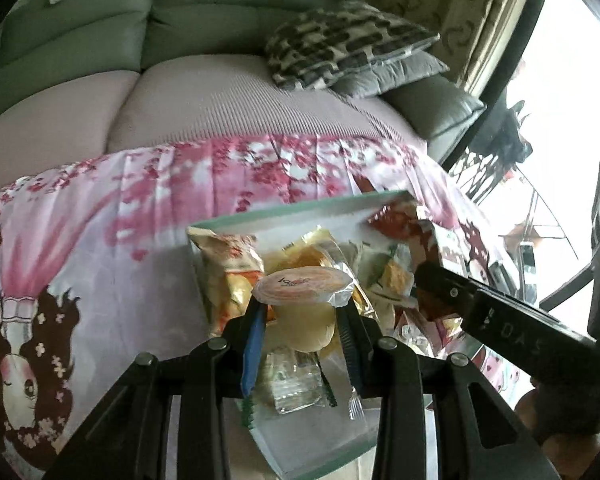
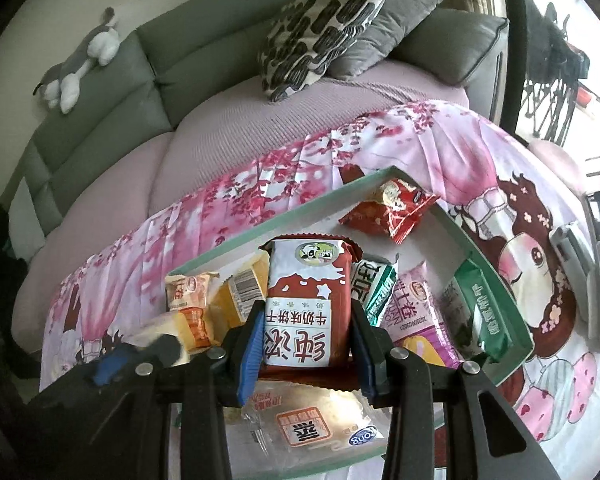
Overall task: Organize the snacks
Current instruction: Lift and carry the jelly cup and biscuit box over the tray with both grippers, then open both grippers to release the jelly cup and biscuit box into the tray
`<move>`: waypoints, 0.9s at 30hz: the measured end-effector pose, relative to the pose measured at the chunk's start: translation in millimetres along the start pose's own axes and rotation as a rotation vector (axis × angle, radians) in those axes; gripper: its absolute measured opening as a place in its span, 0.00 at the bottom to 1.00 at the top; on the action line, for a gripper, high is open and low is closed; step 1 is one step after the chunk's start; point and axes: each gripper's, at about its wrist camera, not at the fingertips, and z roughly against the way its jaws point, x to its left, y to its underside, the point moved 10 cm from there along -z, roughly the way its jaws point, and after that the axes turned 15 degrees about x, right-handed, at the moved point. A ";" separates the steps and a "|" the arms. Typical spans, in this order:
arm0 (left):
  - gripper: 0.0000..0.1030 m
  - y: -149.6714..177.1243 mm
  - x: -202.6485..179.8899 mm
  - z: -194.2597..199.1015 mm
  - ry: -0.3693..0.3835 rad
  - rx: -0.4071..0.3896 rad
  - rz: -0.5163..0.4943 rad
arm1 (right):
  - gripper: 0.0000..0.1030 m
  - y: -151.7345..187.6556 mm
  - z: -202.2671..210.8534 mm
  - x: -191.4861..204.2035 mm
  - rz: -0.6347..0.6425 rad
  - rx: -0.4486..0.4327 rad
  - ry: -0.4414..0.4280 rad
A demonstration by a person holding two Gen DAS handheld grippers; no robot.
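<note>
Care is guiding me: my left gripper [image 1: 302, 320] is clamping the jelly cup [image 1: 304, 300] and my right gripper [image 2: 306, 320] the red biscuit pack [image 2: 304, 304], both above the tray [image 2: 496, 276], lowering each gently without squeezing.

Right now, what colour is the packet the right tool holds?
The biscuit packet is dark red with a white label, clearest in the right wrist view.

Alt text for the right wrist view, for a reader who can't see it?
The right gripper is shut on a red and white biscuit pack, held above a green-rimmed tray of wrapped snacks. The tray sits on a pink cartoon-print cloth in front of a grey-green sofa; the left gripper shows blurred at lower left.
</note>
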 end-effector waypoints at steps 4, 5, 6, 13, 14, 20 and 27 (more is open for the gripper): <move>0.36 0.3 -4.2 -9.4 -0.005 0.016 -0.010 | 0.41 2.7 -6.0 0.8 0.010 0.018 -0.008; 0.36 0.8 -4.6 -11.6 -0.001 0.022 -0.009 | 0.41 4.9 -6.4 1.2 0.012 0.022 -0.008; 0.36 1.8 -4.5 -14.4 0.002 0.031 -0.005 | 0.41 5.8 -8.2 1.0 0.014 0.028 -0.008; 0.36 7.6 -3.1 -26.1 -0.007 0.080 0.000 | 0.41 10.5 -14.2 -1.2 0.012 0.054 -0.003; 0.39 7.6 -3.5 -25.1 -0.006 0.081 -0.001 | 0.41 10.6 -15.0 -1.0 0.013 0.058 -0.003; 0.48 7.2 -0.6 -15.3 -0.033 0.073 -0.011 | 0.43 11.3 -14.5 2.2 0.022 0.056 -0.004; 0.48 5.3 24.8 -1.7 -0.074 0.057 0.056 | 0.43 13.2 -15.6 6.7 0.045 0.069 0.005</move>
